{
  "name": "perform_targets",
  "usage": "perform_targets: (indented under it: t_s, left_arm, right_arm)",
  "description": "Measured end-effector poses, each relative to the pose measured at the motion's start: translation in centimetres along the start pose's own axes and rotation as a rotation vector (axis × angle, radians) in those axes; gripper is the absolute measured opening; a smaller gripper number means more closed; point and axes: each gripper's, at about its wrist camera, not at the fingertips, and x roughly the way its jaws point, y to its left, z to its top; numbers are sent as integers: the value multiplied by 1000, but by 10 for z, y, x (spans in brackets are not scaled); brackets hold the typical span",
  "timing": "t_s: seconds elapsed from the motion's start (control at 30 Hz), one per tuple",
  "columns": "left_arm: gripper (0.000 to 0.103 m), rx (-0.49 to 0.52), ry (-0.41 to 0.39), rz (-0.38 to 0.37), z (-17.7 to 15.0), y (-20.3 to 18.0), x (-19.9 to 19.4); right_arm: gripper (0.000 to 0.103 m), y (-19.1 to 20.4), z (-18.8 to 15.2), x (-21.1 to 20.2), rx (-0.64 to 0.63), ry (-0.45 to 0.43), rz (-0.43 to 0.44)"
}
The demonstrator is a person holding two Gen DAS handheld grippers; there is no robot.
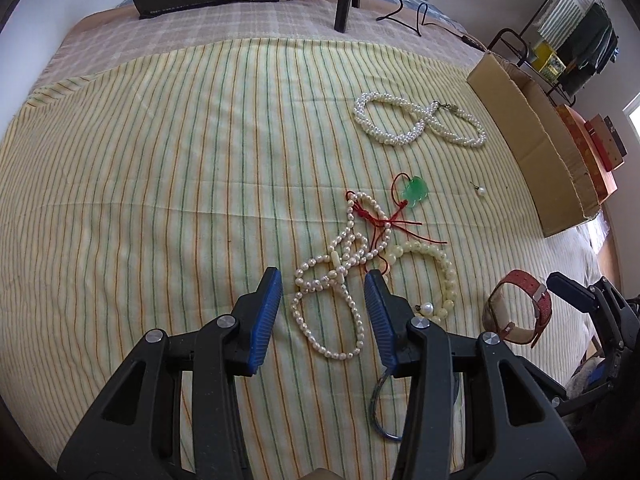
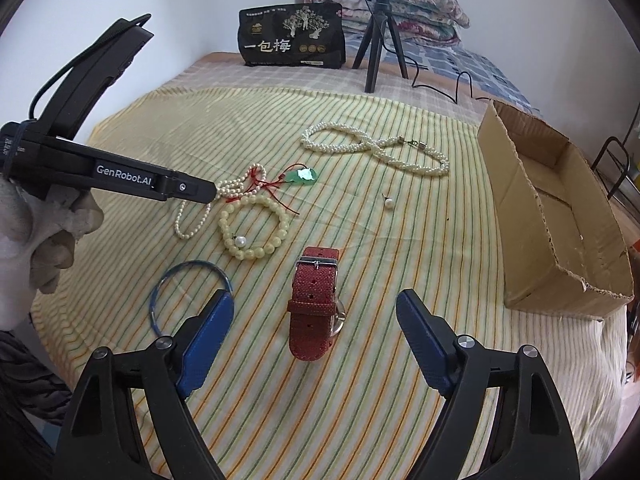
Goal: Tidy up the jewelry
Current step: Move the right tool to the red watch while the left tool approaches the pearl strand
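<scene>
Jewelry lies on a striped cloth (image 1: 160, 200). My left gripper (image 1: 324, 280) is open, its blue pads either side of a tangled pearl strand (image 1: 340, 280). Beside it lie a cream bead bracelet (image 1: 440, 272), a green pendant on red cord (image 1: 416, 192), a twisted pearl necklace (image 1: 416, 120), a loose pearl earring (image 1: 480, 191) and a thin blue bangle (image 2: 188, 284). My right gripper (image 2: 316, 304) is open, low over a red-strap watch (image 2: 316, 304) that lies between its pads. The left gripper (image 2: 200, 192) shows from the side over the pearls.
An open cardboard box (image 2: 560, 216) stands at the cloth's right edge. A black snack bag (image 2: 292, 36), a tripod (image 2: 380, 40) with a ring light and a black cable (image 2: 460, 84) stand at the back. A metal rack (image 1: 560, 40) is beyond the box.
</scene>
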Motion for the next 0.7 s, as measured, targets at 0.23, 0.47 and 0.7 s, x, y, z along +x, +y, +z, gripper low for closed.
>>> perform_targets:
  t_s: [0.23, 0.47, 0.7]
  left_arm:
    - [40, 18, 13, 19, 5, 0, 13]
    - [40, 22, 24, -15, 4, -4, 12]
    - [26, 52, 30, 28, 3, -4, 16]
  right_arm:
    - [83, -1, 5, 6, 4, 8, 22]
    - [69, -5, 7, 16, 6, 42, 9]
    - [53, -12, 6, 21, 24, 70, 0]
